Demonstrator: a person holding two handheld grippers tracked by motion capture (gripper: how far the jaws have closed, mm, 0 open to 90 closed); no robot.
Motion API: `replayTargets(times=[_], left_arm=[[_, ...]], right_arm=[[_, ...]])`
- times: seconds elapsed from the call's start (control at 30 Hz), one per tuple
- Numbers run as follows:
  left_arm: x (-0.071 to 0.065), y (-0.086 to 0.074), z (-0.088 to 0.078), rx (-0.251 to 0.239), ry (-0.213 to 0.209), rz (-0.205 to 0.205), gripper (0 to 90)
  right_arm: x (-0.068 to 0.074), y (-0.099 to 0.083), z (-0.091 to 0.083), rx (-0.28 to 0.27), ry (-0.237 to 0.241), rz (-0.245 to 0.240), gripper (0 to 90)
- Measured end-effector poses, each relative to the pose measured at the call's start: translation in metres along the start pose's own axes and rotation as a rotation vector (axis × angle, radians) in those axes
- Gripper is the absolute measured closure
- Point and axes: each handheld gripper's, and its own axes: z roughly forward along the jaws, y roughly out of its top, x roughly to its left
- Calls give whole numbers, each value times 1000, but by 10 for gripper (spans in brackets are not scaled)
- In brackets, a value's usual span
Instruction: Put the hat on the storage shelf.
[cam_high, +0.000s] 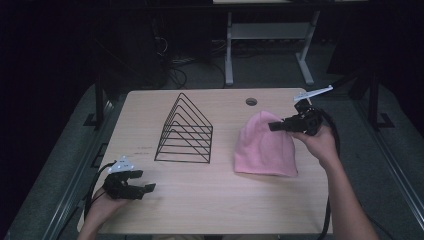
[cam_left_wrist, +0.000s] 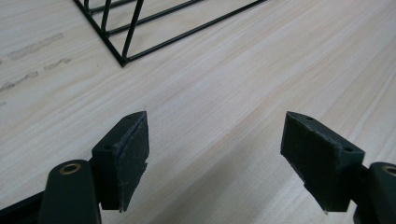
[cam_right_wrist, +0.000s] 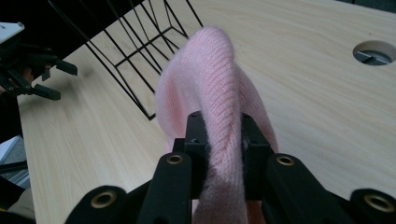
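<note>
1. High view: sitting at the middle of the light wooden table (cam_high: 210, 200), a black wire rack (cam_high: 185, 131) of nested triangular dividers, taken here as the landmark. Lying to the right of the rack, near but apart from it, a pink knit beanie (cam_high: 265, 147), mostly flat on the table with its far right edge raised. Gripping that raised edge, the right gripper (cam_high: 280, 126), held in a hand (cam_high: 320, 142) on the side of the beanie away from the rack. Hovering near the table's front left corner, forward and left of the rack and well apart from the beanie, the left gripper (cam_high: 142, 182), carried by the left hand (cam_high: 102, 207). Showing behind the beanie, right of the rack, a round cable hole (cam_high: 251, 102).

2. Left gripper view: standing wide apart, the two black padded jaws of the left gripper (cam_left_wrist: 215, 154), holding nothing, with bare wood grain between them. Showing just beyond, at upper left, a base corner of the rack (cam_left_wrist: 122, 61).

3. Right gripper view: pinching a bunched fold of the beanie (cam_right_wrist: 205, 84), the right gripper (cam_right_wrist: 223, 149), jaws closed down to the thickness of the knit. Rising beyond the beanie, the rack (cam_right_wrist: 140, 51); hovering past it at far left, the left gripper (cam_right_wrist: 53, 77), jaws parted.
</note>
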Motion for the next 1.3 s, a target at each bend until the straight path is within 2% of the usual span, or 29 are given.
replayTargets(times=[0.1,0.13,0.27,0.57,0.63,0.9,1.2,1.3], left_arm=[[-1,3,-2,-12,-7,-3,239],[0,5,-3,-6,-8,13,239],[-2,11,-5,-15,-21,16,239],[-3,23,-12,-12,-46,60,240],[-3,25,-14,-19,-52,48,239],[-3,35,-22,-29,-76,60,239],[-3,53,-31,-24,-105,111,240],[-4,60,-36,-31,-119,116,239]], right_arm=[[4,4,-3,-3,0,-19,772],[4,4,-3,-3,0,-19,772],[8,9,-7,-4,1,-31,773],[18,21,-12,-13,10,-68,779],[20,25,-14,-17,13,-76,779],[27,37,-18,-36,23,-104,780],[38,48,-23,-58,38,-129,780],[42,53,-25,-68,45,-140,780]])
